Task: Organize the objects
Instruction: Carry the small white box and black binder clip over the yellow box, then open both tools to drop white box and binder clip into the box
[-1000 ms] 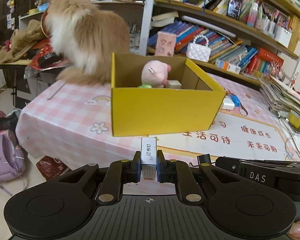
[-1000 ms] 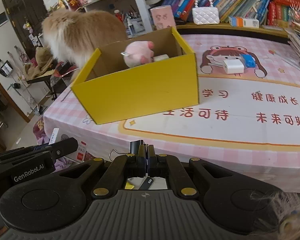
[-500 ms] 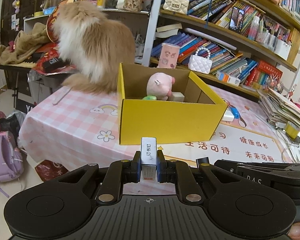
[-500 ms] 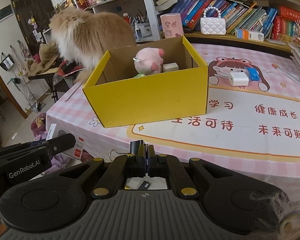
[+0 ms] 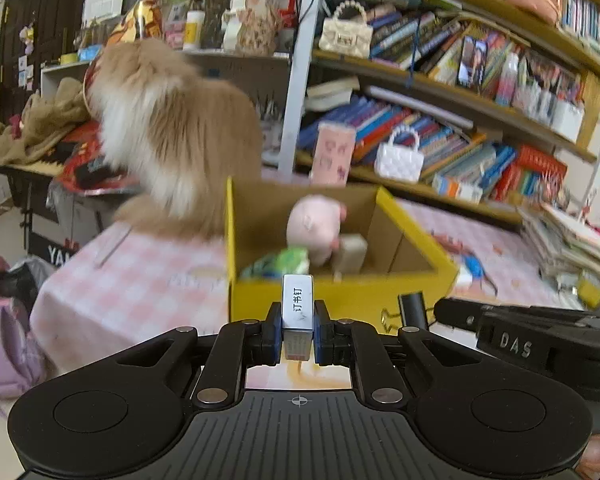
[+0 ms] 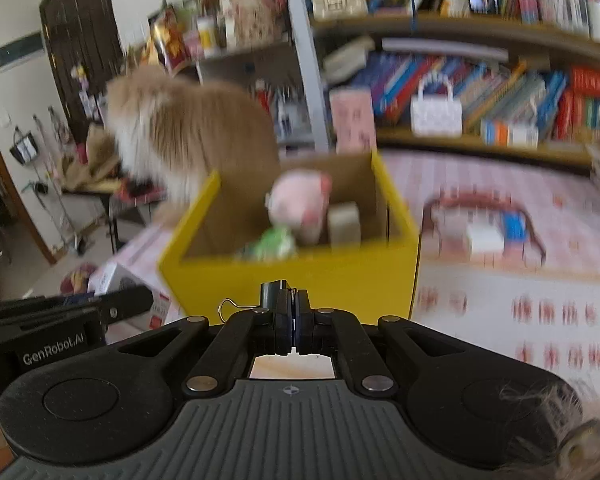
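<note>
With the left gripper (image 5: 298, 330) clamped on the staple box (image 5: 297, 307) and the right gripper (image 6: 295, 322) pinching a binder clip (image 6: 271, 295), both just short of the yellow box (image 5: 340, 300) on the counter (image 5: 132, 292), release only past its near wall.

The box (image 5: 340, 300) is yellow outside & brown inside. In it sit a pink pig toy (image 5: 316, 224), a green thing (image 5: 288, 262) & a pale grey block (image 5: 352, 254). The small box (image 5: 298, 300) in the black gripper (image 5: 298, 334) is white w/ dark letters. The tablecloth (image 5: 140, 288) has pink & white checks. The fluffy animal (image 5: 172, 132) is tan w/ white fur. A little white bag (image 5: 398, 158) hangs by books of blue, red & orange.
</note>
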A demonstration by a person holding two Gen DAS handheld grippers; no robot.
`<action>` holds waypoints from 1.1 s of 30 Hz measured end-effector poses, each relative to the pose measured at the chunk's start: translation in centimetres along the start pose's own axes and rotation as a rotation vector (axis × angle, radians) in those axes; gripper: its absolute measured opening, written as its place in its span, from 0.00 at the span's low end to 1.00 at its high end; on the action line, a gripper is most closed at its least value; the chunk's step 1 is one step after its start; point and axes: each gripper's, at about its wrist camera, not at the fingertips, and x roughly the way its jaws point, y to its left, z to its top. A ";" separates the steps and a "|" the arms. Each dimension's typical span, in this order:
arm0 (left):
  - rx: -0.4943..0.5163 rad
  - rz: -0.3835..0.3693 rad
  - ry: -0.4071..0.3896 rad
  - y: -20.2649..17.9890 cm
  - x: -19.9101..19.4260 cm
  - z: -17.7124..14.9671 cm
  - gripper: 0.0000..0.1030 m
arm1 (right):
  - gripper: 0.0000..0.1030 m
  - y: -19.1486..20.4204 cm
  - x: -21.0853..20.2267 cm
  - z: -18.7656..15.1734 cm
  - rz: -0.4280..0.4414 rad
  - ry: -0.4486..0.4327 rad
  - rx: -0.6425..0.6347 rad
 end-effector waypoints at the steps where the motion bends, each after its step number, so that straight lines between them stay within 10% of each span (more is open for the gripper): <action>1: -0.001 0.001 -0.013 -0.1 0.3 0.6 0.12 | 0.02 -0.2 0.3 0.9 0.001 -0.017 -0.001; 8: 0.006 0.026 -0.040 -0.6 4.8 4.0 0.12 | 0.02 -1.2 4.9 5.9 -0.009 -0.064 -0.081; 33: 0.080 0.110 0.201 -1.3 17.9 4.1 0.13 | 0.03 -3.0 20.1 6.5 0.004 0.248 -0.308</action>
